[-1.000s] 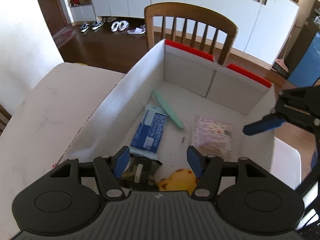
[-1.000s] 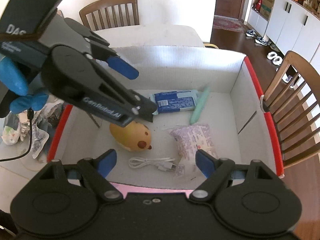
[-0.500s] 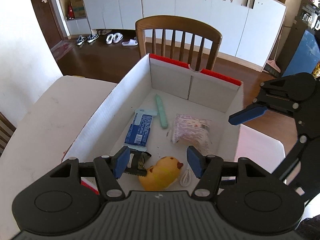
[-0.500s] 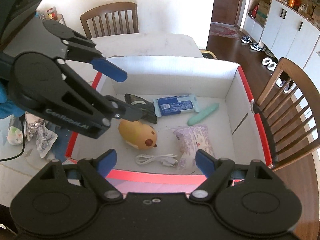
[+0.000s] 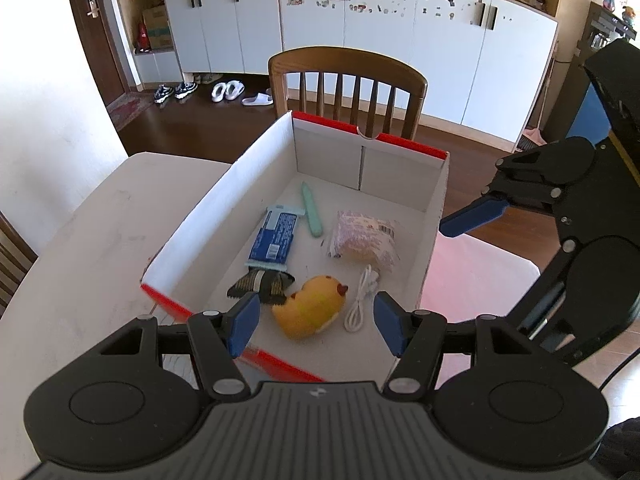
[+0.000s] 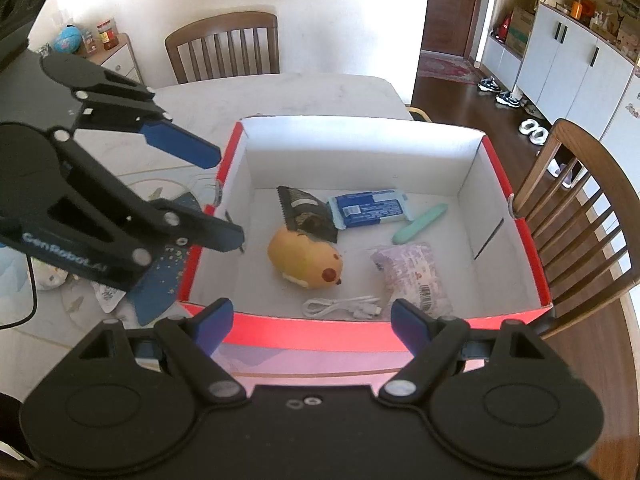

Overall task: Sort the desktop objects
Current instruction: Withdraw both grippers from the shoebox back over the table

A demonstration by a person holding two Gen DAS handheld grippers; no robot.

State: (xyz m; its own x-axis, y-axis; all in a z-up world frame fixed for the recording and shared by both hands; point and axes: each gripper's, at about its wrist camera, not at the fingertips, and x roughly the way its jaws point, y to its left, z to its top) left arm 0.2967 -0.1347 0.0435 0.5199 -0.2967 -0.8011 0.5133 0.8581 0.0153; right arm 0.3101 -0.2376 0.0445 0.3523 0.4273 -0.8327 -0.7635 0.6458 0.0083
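Six items in one red-rimmed white cardboard box on the desk | rounded yellow plush, coiled white cable, crinkly pink packet, blue packet, mint stick, dark wrapper | left claw wide, empty | right claw wide, empty

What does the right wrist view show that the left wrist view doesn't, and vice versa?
Right wrist only: loose wrappers on the table beside the box, and the whole left claw.
Left wrist only: the sticker-covered cabinets and the right claw, one finger showing.
Both: the red-rimmed box holding the yellow plush, white cable, blue packet, green pen.
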